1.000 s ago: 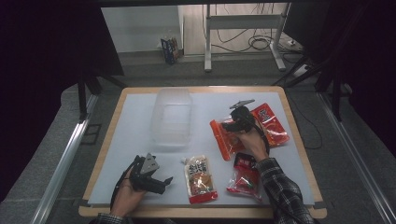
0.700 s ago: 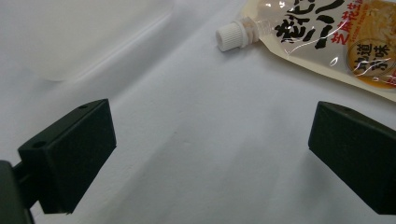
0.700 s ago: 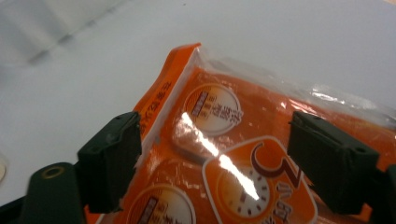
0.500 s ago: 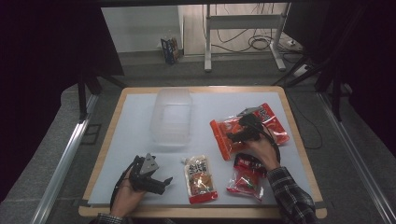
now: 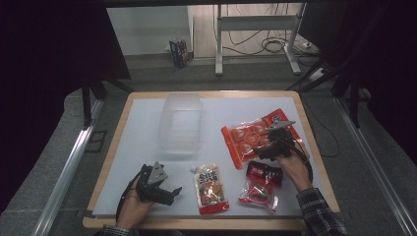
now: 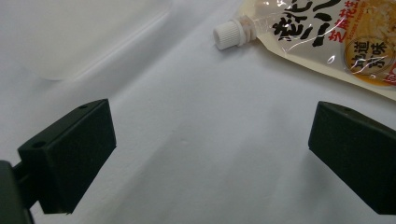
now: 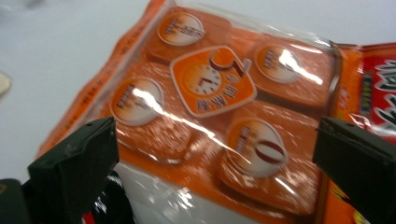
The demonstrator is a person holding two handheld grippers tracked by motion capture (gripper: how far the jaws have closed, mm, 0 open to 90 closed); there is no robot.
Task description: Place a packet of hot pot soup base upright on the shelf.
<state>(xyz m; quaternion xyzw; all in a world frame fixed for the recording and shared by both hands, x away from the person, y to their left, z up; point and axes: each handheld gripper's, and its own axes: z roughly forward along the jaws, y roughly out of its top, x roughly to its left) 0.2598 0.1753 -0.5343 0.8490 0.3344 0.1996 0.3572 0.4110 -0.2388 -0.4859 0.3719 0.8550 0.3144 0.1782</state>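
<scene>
My right gripper (image 5: 266,147) hovers over the near right corner of an orange snack packet (image 5: 244,137) that lies flat on the white table top (image 5: 142,142). Its jaws have just been opening, and in the right gripper view they (image 7: 215,154) stand wide apart above the orange packet (image 7: 210,102), gripping nothing. My left gripper (image 5: 173,191) rests near the front left, open and pointing right. The left gripper view has its jaws (image 6: 210,140) apart over bare table, with the white-capped spout pouch (image 6: 322,32) beyond them.
A clear plastic box (image 5: 180,123) stands at mid table. A red packet (image 5: 287,123) lies partly under the orange one. A spout pouch (image 5: 210,189) and a red-and-black packet (image 5: 259,186) lie near the front edge. Bare table lies at the left.
My right hand has slid right and toward the near edge, uncovering more of the orange packet. The left hand has stayed put.
</scene>
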